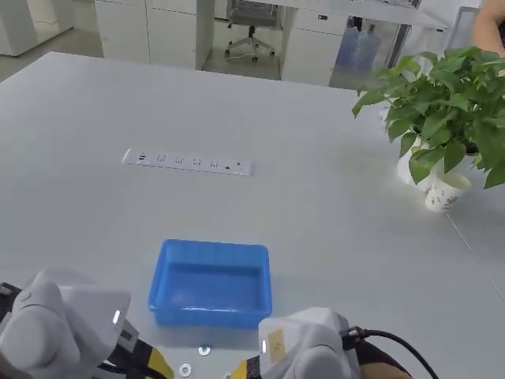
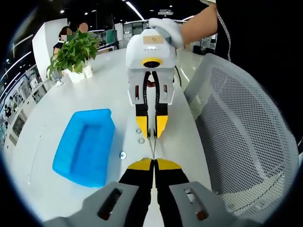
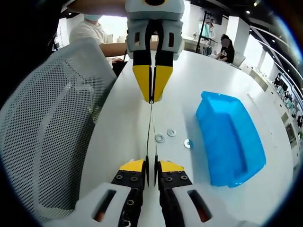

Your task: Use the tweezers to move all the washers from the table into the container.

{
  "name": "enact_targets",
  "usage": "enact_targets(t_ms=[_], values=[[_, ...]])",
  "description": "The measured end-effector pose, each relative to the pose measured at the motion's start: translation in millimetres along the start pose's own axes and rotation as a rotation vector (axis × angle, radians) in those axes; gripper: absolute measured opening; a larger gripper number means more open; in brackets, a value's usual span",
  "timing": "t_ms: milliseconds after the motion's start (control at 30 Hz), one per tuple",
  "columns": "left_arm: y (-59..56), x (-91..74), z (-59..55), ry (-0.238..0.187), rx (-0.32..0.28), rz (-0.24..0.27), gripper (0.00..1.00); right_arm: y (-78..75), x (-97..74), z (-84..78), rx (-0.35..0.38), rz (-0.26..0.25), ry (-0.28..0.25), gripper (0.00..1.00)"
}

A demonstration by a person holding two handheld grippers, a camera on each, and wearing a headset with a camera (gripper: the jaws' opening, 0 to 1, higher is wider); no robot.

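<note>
Premises: open-plan office. The long white tabletop (image 1: 316, 205) carries a white multi-socket power strip (image 1: 187, 162) and, at the right, a leafy green plant in a white pot (image 1: 442, 110). At the far side stand white low cabinets (image 1: 158, 28), a grey swivel chair on castors (image 1: 251, 31) and a blue water-cooler bottle (image 1: 359, 49). A grey mesh chair back (image 2: 241, 137) stands at the near edge. Recessed strip ceiling lights (image 2: 135, 9) run overhead.

Head view's bottom edge cuts off the left claw (image 1: 150, 365) and right claw (image 1: 251, 369); the tweezers (image 3: 151, 130) have both ends hidden between the jaws.
</note>
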State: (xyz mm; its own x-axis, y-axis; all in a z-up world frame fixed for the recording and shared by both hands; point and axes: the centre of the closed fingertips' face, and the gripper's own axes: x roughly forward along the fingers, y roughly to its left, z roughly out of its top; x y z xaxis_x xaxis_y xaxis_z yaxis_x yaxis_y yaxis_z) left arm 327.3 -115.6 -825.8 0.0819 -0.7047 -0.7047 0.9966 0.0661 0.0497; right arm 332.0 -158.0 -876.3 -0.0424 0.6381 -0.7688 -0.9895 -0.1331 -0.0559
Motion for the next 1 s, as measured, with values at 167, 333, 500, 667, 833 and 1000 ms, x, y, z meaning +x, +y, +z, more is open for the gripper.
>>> enact_targets(t_ms=[167,333,500,667,833,1000], values=[[0.4,-2.4,8.8,-0.010,0.014,-0.003,0.04,2.6,-1.9,-2.1,-0.006,0.004,0.009,0.13],[1.2,-3.9,17.2,-0.023,0.022,-0.006,0.04,1.8,-4.3,-0.2,-0.003,-0.006,-0.002,0.15],[2.6,-4.6,27.0,-0.041,0.032,-0.007,0.04,-0.1,-6.6,5.0,0.004,-0.014,-0.026,0.15],[3.3,-4.0,38.4,-0.060,0.045,-0.010,0.04,0.3,-7.4,6.6,0.007,-0.013,-0.034,0.15],[4.7,-2.6,46.8,-0.072,0.060,-0.014,0.04,1.1,-8.4,5.6,0.014,-0.015,-0.036,0.15],[6.1,-0.9,55.9,-0.090,0.071,-0.019,0.04,0.5,-9.3,3.7,0.014,-0.022,-0.032,0.13]])
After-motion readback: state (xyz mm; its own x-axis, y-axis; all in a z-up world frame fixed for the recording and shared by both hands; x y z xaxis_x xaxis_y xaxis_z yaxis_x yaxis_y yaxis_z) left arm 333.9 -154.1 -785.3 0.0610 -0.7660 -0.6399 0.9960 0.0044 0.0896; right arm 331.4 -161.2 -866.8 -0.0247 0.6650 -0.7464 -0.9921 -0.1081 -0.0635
